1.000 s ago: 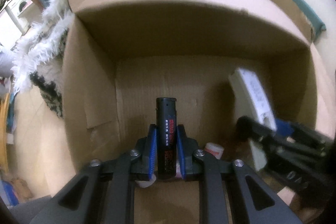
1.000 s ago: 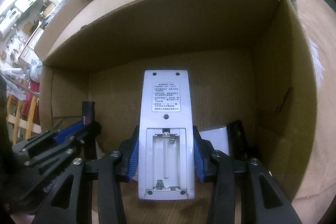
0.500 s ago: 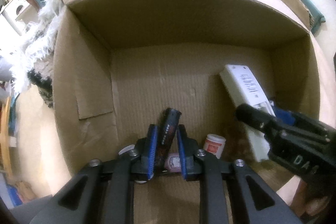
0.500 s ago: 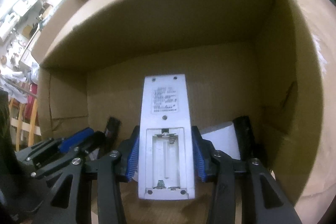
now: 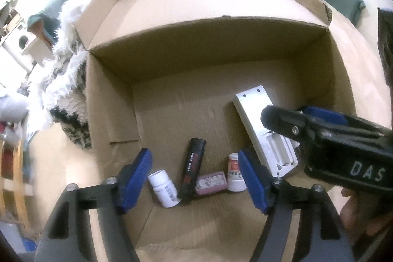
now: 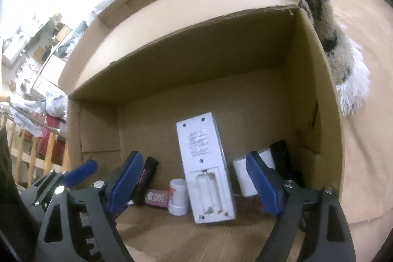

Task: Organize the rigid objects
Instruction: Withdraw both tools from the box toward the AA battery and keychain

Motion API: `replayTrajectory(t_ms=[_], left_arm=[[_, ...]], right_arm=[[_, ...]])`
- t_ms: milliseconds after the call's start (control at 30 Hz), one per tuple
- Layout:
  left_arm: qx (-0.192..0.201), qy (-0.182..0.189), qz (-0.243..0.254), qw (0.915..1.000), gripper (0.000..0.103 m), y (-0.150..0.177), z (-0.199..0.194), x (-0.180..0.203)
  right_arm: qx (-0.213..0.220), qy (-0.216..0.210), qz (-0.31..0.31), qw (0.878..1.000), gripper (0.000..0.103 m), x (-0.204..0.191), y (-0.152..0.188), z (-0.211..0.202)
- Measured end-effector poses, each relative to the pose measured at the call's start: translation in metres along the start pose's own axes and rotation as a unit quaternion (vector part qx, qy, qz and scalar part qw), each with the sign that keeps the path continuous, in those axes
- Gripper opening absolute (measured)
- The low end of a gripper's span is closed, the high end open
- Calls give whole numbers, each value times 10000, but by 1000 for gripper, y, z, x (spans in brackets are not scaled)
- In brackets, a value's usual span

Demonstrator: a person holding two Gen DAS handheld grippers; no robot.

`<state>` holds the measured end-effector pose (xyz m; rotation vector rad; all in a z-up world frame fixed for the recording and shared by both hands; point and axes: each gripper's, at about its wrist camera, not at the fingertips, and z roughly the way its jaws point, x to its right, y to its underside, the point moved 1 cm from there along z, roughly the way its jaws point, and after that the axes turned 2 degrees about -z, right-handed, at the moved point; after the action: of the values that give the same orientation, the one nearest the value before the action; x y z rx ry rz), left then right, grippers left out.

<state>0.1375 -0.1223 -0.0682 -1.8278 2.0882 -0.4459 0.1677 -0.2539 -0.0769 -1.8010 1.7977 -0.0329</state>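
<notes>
Left gripper [image 5: 194, 178]: black skeletal arms with triangular cutouts, ribbed blue pads [image 5: 135, 171], silver screws at the pivots. Right gripper [image 6: 196, 186]: same build; its black body carries white "DAS" lettering in the left wrist view. Bare skin of the right hand [image 5: 356, 217] underneath.

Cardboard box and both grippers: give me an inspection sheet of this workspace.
Surface: cardboard box floor, bare corrugated board.
Job's things: white remote back up, battery bay open; black lighter; white pill bottle; red-labelled bottle; pink case.
Clutter: white roll by the box's right wall.
Grippers: left gripper and right gripper, jaws open, empty.
Cables: nothing seen.
Surroundings: shaggy rug, distant furniture.
</notes>
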Motion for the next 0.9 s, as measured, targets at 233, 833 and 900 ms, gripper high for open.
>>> replayTrajectory(t_ms=[233,833,900], left_arm=[[158,2,-76,9998,70,9,-21,-17],[-210,-26,-857,9961,70,61,-45,-64],[-293,31,-953,9950,70,71,-45,-66]], right_arm=[[129,107,-120,9998,93,-5,11,-24],[266,0,264,9993,93,-18,77,-64],[235,-12,290,9993,93,-21,83,-64]])
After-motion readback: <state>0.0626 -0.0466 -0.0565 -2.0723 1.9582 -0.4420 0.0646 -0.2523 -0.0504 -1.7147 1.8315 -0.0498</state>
